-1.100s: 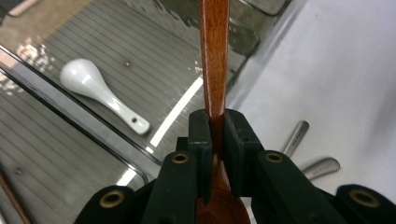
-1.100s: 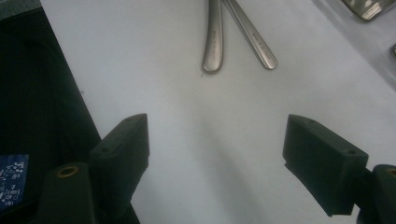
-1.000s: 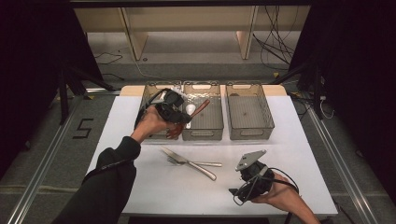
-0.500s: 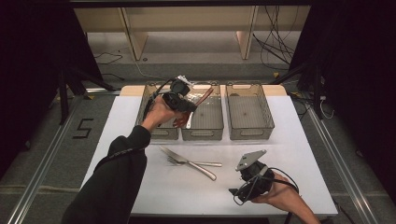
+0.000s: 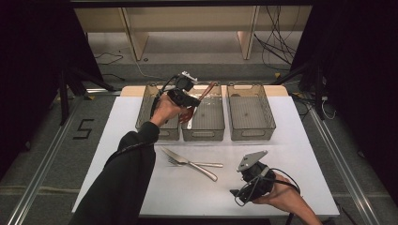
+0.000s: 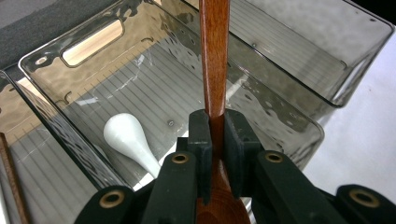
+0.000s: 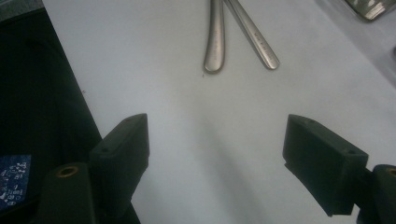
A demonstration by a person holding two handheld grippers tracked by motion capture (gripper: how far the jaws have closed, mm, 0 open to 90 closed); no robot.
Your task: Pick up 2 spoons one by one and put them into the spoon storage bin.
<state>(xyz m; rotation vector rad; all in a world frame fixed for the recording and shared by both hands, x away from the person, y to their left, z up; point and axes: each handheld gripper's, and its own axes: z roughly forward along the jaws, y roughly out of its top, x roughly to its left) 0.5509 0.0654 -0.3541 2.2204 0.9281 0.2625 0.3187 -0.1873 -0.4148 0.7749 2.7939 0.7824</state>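
— See the left gripper (image 6: 215, 135)? Open or shut?
— Shut tight on a brown wooden spoon (image 6: 214, 60). Pads squeezing the handle from both sides, no gap.
— Where, on the spoon?
— Low on the handle, right above the wide bowl end. Handle sticking out past the jaws, pointing away.
— And where in the high view?
— Left gripper (image 5: 184, 96) up in the air over the bins, above the near-left part of the middle bin (image 5: 205, 133). Wooden spoon (image 5: 202, 96) slanting up and to the right, not touching the bin.
— Anything down in that middle bin?
— A white spoon (image 6: 130, 137) lying flat on the bottom, under the wooden one. Not touching it.
— And the bins next to it?
— Left bin (image 5: 146, 108) just beside, with a thin brown stick-like thing (image 6: 11, 179) inside. Hard to tell what. Right bin (image 5: 251, 133) on the other side.
— Now the right gripper (image 7: 217, 154)?
— Wide open. Nothing between the jaws, just white table (image 7: 140, 56) below. Holding nothing.
— Near anything?
— Two metal handles ahead of it: a fork (image 5: 195, 164) and a knife (image 5: 187, 161), crossed on the table. Right gripper (image 5: 251, 180) low, close to the near edge, apart from both.
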